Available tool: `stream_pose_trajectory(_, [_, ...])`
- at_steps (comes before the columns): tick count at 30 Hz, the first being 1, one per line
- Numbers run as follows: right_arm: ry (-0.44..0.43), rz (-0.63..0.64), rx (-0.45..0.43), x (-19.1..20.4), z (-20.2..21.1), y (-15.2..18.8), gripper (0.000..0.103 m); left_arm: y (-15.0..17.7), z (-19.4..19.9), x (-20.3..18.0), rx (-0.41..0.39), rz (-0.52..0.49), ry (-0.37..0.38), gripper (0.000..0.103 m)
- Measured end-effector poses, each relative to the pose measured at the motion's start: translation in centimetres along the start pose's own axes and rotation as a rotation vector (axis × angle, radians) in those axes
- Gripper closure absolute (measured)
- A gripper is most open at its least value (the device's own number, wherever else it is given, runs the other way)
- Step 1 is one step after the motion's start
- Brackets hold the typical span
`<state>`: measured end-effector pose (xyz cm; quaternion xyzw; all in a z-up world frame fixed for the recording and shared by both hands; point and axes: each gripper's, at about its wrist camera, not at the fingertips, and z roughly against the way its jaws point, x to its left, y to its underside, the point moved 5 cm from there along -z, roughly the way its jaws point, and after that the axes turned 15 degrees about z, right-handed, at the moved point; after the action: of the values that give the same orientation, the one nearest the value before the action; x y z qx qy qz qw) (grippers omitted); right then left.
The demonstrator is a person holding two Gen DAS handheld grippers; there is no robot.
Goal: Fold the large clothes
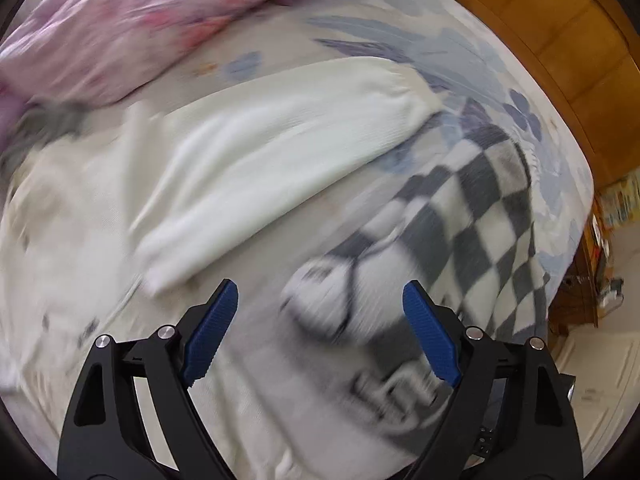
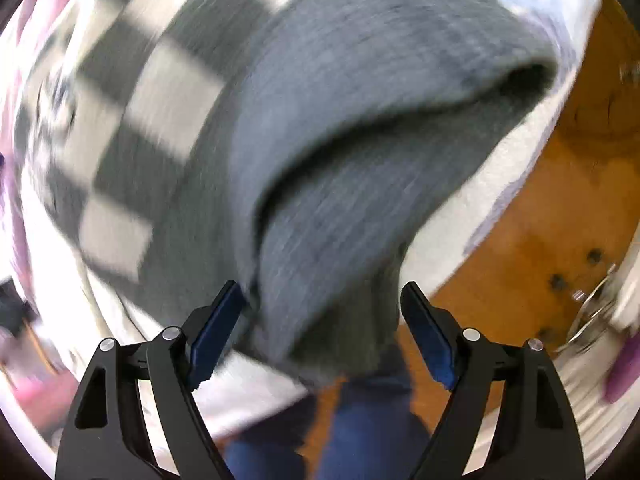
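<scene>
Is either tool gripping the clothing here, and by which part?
Nothing is held. The left tool is open above the white checkered sweater; the right tool is open around its grey cuff.

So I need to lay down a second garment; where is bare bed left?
In the left wrist view, one bare strip of floral bedsheet lies between the white sleeve and the wooden bed frame, above the checkered sweater. The pink quilt crowds the far left. Near the left tool, cream fabric covers everything.
</scene>
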<state>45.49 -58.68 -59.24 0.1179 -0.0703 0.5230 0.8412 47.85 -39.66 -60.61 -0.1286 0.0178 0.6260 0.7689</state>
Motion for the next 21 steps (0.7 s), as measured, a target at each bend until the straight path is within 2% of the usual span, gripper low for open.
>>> stream_pose_trajectory(2, [0.048, 0.068, 0.008, 1.5, 0.7, 0.5, 0.025, 1.8, 1.5, 2.0, -0.012, 0.044, -0.022, 0.018])
stream_pose_trajectory(4, [0.058, 0.107, -0.006, 3.2, 1.7, 0.8, 0.025, 4.1, 3.2, 4.2, -0.026, 0.109, -0.03, 0.018])
stream_pose_trajectory(6, [0.084, 0.151, -0.028, 5.3, 3.3, 0.9, 0.024, 6.3, 4.9, 5.8, -0.045, 0.155, -0.03, 0.014])
stream_pose_trajectory(12, [0.084, 0.291, -0.17, 12.8, 8.7, -0.1, 0.024, 13.0, 11.3, 10.4, -0.118, 0.323, 0.005, 0.012])
stream_pose_trajectory(13, [0.088, 0.314, -0.192, 12.5, 9.4, -1.5, 0.024, 13.6, 12.1, 10.8, -0.128, 0.333, 0.011, 0.012])
stream_pose_trajectory(16, [0.078, 0.383, -0.285, 16.0, 12.0, 1.9, 0.024, 16.6, 15.9, 12.3, -0.175, 0.367, 0.029, 0.012])
stream_pose_trajectory(17, [0.081, 0.402, -0.304, 15.0, 12.5, 3.3, 0.024, 17.2, 16.8, 12.7, -0.188, 0.371, 0.033, 0.012])
stream_pose_trajectory(20, [0.094, 0.474, -0.419, 18.6, 16.1, 7.3, 0.024, 19.6, 21.3, 13.8, -0.257, 0.368, 0.033, 0.011])
stream_pose_trajectory(21, [0.096, 0.489, -0.441, 18.6, 17.4, 8.4, 0.024, 20.2, 22.6, 14.0, -0.278, 0.355, 0.036, 0.011])
